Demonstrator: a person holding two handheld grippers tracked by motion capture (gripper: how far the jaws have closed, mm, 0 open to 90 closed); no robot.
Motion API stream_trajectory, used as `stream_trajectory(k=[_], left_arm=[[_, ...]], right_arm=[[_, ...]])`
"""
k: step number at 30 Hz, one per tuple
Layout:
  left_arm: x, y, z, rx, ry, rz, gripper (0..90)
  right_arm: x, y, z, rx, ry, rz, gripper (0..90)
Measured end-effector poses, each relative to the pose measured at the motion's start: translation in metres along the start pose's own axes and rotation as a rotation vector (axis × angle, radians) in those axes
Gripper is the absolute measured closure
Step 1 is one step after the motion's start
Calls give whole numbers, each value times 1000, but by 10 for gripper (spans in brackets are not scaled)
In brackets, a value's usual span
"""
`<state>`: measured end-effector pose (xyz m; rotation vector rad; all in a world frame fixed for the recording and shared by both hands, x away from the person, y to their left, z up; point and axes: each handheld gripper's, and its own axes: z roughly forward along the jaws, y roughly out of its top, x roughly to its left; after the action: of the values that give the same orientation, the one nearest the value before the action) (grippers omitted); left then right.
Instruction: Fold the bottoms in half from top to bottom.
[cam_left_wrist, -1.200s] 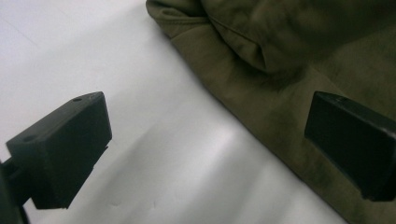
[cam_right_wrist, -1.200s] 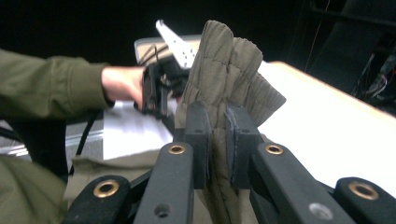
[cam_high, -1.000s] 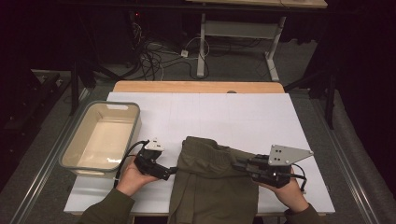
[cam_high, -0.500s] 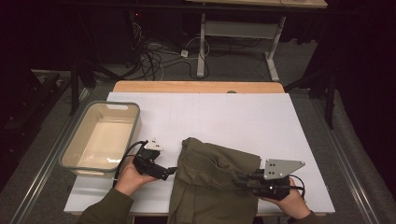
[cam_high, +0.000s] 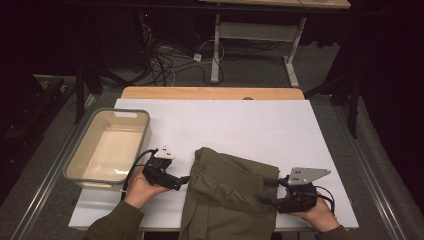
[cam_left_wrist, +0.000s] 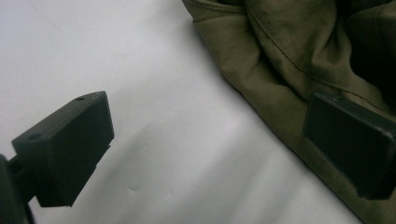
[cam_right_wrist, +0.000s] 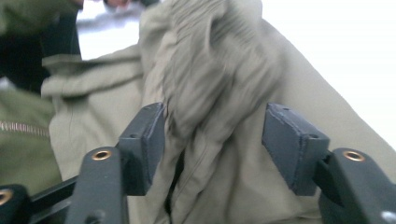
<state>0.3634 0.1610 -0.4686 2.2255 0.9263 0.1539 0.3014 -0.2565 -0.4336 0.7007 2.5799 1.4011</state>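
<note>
Garment: an olive-green garment, folded over on itself, lies on the white table near the person's edge, its lower part hanging over that edge.
Landmark: every place below is given relative to the garment.
Tub: a beige plastic tub stands on the table to the garment's left, well apart from it.
Left gripper: the left gripper sits at the garment's left edge with its jaws spread wide. In the left gripper view one jaw lies over the fabric hem and the other over bare table, so it grips nothing.
Right gripper: the right gripper is at the garment's right edge. Its jaws have just been opening, and in the right gripper view a bunched ridge of cloth stands between the parted pads, released rather than pinched.
Feel: soft, limp woven cloth – light, not fragile, with no stiffness to hold a shape; it will sag and drag wherever it is unsupported.
Slip: probably low, since the weave looks matte, though a thin single layer could pull out of the pads.
Where to hold: best at a seam, hem or gathered fold – two layers give the pads something to bite – with one gripper on each side edge so the fold stays square.
</note>
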Motion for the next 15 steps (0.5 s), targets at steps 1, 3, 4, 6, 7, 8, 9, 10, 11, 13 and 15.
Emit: stream_trajectory(k=[1, 3, 4, 6, 7, 8, 9, 10, 11, 13, 15], left_arm=[[-1, 1, -1, -6, -4, -1, 34], [-2, 3, -4, -19, -16, 0, 92], [-2, 4, -6, -28, -24, -3, 128], [-3, 8, -9, -42, -42, -7, 202], [-3, 12, -11, -50, -59, -3, 261], [-4, 14, -12, -51, -68, -1, 312], [-6, 18, -12, -49, -88, 6, 378], [-7, 22, -12, -49, -97, 14, 451], [-9, 25, -11, -55, -105, 20, 505], [-12, 33, -7, -55, -136, 33, 617], [-16, 41, 1, -37, -154, 48, 713]], right_arm=[[-2, 1, -3, -14, -4, 12, 380], [-11, 2, -11, -40, -39, 42, 372], [-14, 2, -13, -48, -48, 53, 386], [-24, 2, -17, -52, -82, 97, 465], [-27, 1, -17, -51, -92, 110, 519], [-31, 1, -16, -35, -113, 133, 591], [-33, 0, -15, -24, -128, 144, 644], [-35, 0, -12, 2, -128, 159, 699], [-35, 0, -9, 20, -129, 156, 739], [-34, 1, -3, 45, -129, 152, 798], [-33, 1, 3, 63, -132, 149, 848]])
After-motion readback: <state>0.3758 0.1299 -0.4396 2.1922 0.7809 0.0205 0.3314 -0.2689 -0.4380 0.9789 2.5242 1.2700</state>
